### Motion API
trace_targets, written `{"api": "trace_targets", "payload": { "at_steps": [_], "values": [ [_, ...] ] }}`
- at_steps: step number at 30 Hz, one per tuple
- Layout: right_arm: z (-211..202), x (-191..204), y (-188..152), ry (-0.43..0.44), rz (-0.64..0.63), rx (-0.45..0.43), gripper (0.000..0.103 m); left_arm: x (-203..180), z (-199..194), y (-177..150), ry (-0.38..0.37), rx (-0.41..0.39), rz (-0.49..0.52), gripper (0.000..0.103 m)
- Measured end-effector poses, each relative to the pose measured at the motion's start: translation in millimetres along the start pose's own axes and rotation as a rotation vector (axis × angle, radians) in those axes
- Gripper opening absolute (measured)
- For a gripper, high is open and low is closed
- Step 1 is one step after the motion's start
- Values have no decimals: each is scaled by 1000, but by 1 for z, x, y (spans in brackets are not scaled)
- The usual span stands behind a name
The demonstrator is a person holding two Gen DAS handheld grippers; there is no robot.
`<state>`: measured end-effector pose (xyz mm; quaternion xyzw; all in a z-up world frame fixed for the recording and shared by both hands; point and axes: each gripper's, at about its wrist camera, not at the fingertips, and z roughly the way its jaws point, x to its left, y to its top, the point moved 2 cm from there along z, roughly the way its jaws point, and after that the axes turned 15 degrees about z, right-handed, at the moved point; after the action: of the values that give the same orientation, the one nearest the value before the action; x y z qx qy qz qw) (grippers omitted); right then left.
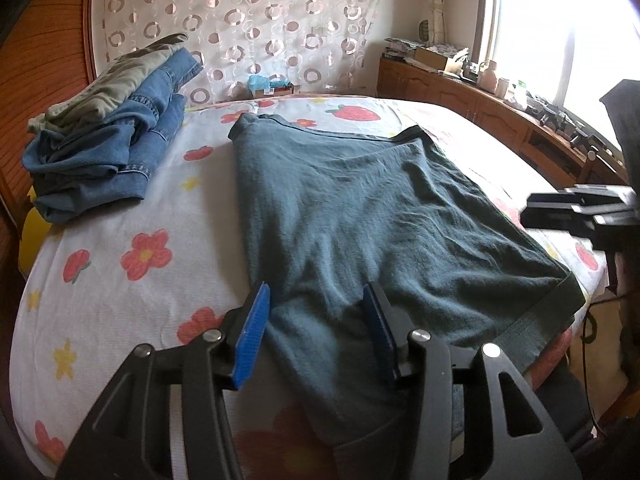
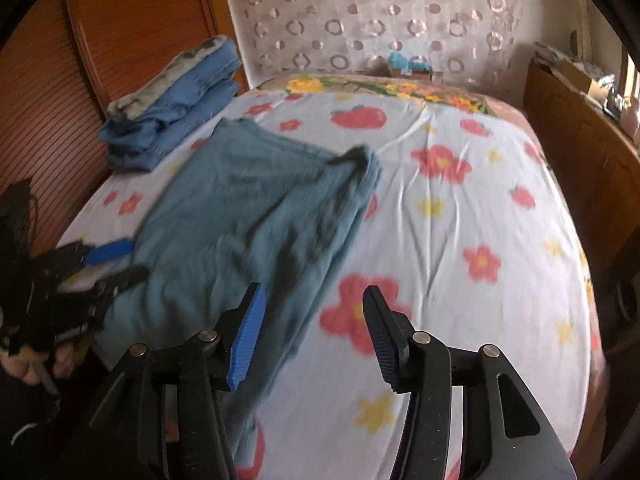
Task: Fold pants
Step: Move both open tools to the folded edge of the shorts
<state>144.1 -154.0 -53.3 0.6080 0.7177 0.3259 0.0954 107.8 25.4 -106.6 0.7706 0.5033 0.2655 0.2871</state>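
Dark teal pants [image 1: 380,216] lie flat on the flowered bedsheet, folded lengthwise, waistband at the far end. They also show in the right wrist view [image 2: 248,220]. My left gripper [image 1: 316,300] is open and empty, hovering over the near leg end. My right gripper [image 2: 312,304] is open and empty, above the sheet just right of the pants' near edge. It shows at the right edge of the left wrist view [image 1: 576,208]. The left gripper shows at the left of the right wrist view [image 2: 108,260].
A stack of folded jeans and a grey-green garment [image 1: 108,132] sits at the bed's far left corner, next to a wooden wall panel [image 2: 132,40]. A wooden cabinet [image 1: 480,108] with clutter runs under the window. A patterned headboard cover [image 1: 240,20] stands at the back.
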Motion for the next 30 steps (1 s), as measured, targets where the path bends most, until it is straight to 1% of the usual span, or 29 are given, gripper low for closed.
{"api": "trace_targets", "payload": {
  "at_steps": [4,9,12,15,20,22,24,26,27,29,30],
  "values": [
    [-7,-1,-16,9,10,1,52,0,-1,0,-3,14,-5,48],
    [-16,3,-26,26,16,-10,52,1,-10,-1,-37,23,-32,48],
    [-21,8,-30,29,9,-18,52,-3,-21,-3,-46,9,-18,48],
    [-26,12,-35,50,12,-17,52,-7,-31,-8,-58,-1,1,48],
    [-30,18,-46,76,10,-3,52,-9,-45,-16,-67,-5,14,48],
    [-30,21,-51,71,-2,0,51,-9,-48,-18,-62,-4,14,48],
    [-30,24,-57,72,-18,9,47,-9,-49,-20,-64,-3,14,48],
    [-30,26,-61,74,-22,19,37,-10,-49,-21,-62,1,15,48],
    [-29,26,-63,73,-25,22,34,-10,-48,-22,-61,2,15,48],
    [-30,26,-66,72,-30,22,26,-10,-48,-23,-62,4,11,48],
    [-31,26,-67,74,-29,16,24,-10,-48,-23,-62,5,9,48]
  ]
}}
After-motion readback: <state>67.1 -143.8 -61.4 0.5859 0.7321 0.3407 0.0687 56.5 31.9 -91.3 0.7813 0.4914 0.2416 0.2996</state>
